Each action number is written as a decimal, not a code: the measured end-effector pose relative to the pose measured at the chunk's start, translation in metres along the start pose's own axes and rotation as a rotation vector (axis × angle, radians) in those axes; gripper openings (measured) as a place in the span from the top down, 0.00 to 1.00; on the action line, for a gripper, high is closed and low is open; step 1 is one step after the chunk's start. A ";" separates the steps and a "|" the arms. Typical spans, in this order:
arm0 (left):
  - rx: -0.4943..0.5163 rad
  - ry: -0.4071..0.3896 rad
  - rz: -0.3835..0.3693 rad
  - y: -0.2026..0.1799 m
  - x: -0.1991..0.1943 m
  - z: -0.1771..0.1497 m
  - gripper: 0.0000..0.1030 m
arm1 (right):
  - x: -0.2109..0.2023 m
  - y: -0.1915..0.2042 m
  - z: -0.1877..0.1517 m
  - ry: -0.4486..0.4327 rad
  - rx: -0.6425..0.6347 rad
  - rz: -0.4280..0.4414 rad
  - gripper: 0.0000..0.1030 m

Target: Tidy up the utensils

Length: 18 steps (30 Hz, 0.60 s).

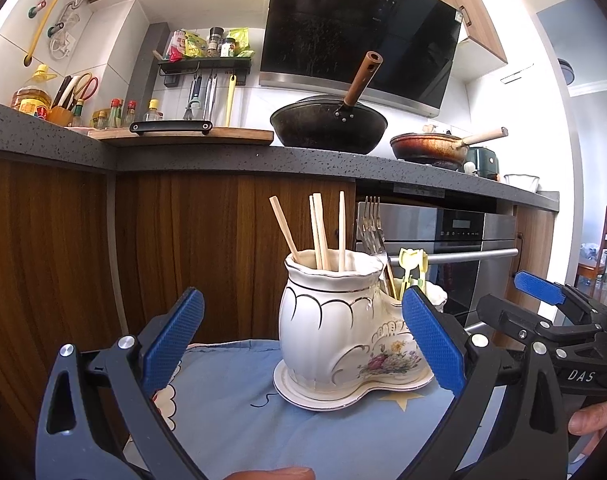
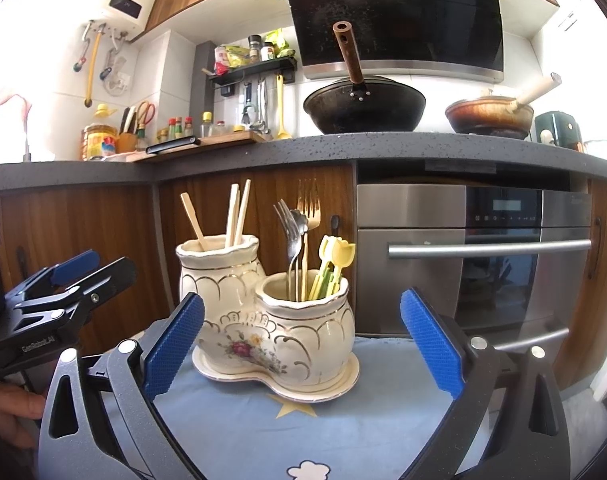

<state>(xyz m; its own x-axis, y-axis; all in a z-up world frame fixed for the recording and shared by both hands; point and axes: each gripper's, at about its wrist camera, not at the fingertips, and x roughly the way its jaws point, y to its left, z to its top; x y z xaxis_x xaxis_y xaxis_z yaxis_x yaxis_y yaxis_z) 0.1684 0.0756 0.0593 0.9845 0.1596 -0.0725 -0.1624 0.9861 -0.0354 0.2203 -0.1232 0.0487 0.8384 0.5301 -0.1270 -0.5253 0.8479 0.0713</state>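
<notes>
A: Tool status?
B: Left tool [image 1: 303,336] and right tool [image 2: 301,340] level, fingers spread, gripping nothing.
A: Utensils?
B: Chopsticks [image 2: 235,216] and forks [image 2: 299,232] upright in ceramic holder [image 2: 263,320], frame centre, on blue cloth [image 2: 303,432].

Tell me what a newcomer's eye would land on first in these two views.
First, the white two-pot ceramic holder with gold trim and painted flowers, standing on the blue cloth: chopsticks in its taller pot, forks and yellow picks in the lower one. Next, the open left hand-held gripper and right hand-held gripper, both empty. Behind, a black wok sits on the dark counter.
</notes>
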 end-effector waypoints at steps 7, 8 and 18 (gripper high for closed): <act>0.001 0.005 0.004 0.000 0.001 0.001 0.05 | 0.000 0.001 0.000 0.001 -0.003 0.002 0.05; 0.001 0.006 0.003 0.000 0.001 0.000 0.05 | 0.000 0.001 0.000 0.001 -0.003 0.001 0.05; 0.004 0.010 0.000 0.000 0.002 0.000 0.05 | 0.001 0.002 -0.001 0.002 -0.006 0.005 0.05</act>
<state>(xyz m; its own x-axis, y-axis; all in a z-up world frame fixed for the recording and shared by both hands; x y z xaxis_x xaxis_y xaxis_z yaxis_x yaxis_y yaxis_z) 0.1701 0.0763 0.0594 0.9839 0.1588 -0.0822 -0.1618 0.9863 -0.0312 0.2196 -0.1213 0.0478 0.8354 0.5343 -0.1288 -0.5304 0.8452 0.0662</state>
